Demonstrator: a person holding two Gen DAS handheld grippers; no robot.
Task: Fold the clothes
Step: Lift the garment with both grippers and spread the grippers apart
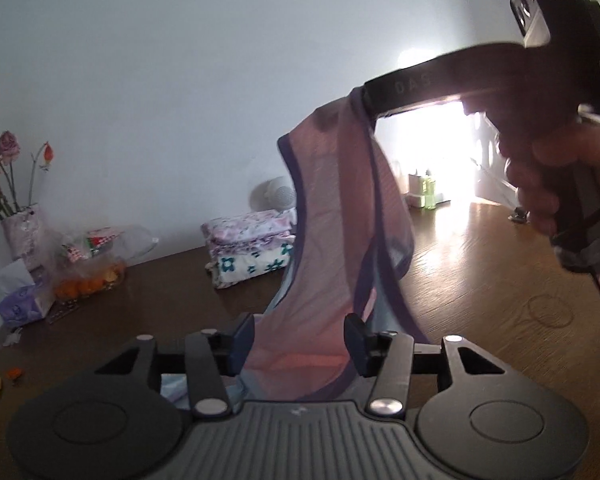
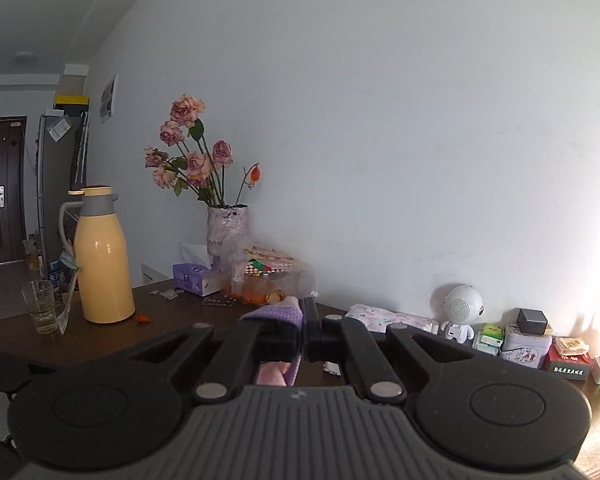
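A pink garment with purple trim (image 1: 332, 224) hangs in the air above the dark wooden table (image 1: 172, 288). Its top edge is pinched by my right gripper (image 1: 362, 98), which a hand (image 1: 548, 176) holds at the upper right of the left wrist view. The cloth drapes down between the fingers of my left gripper (image 1: 300, 344), which stand apart and open around it. In the right wrist view my right gripper (image 2: 303, 328) is shut on a fold of the pink and purple garment (image 2: 278, 312).
A stack of folded patterned clothes (image 1: 252, 248) lies at the back by the wall. A flower vase (image 2: 226, 228), tissue box (image 2: 194, 280), bag of oranges (image 2: 264, 284), yellow thermos (image 2: 102, 260), glass (image 2: 40, 306), round white speaker (image 2: 462, 310) and small boxes (image 2: 528, 346) crowd the table's far side.
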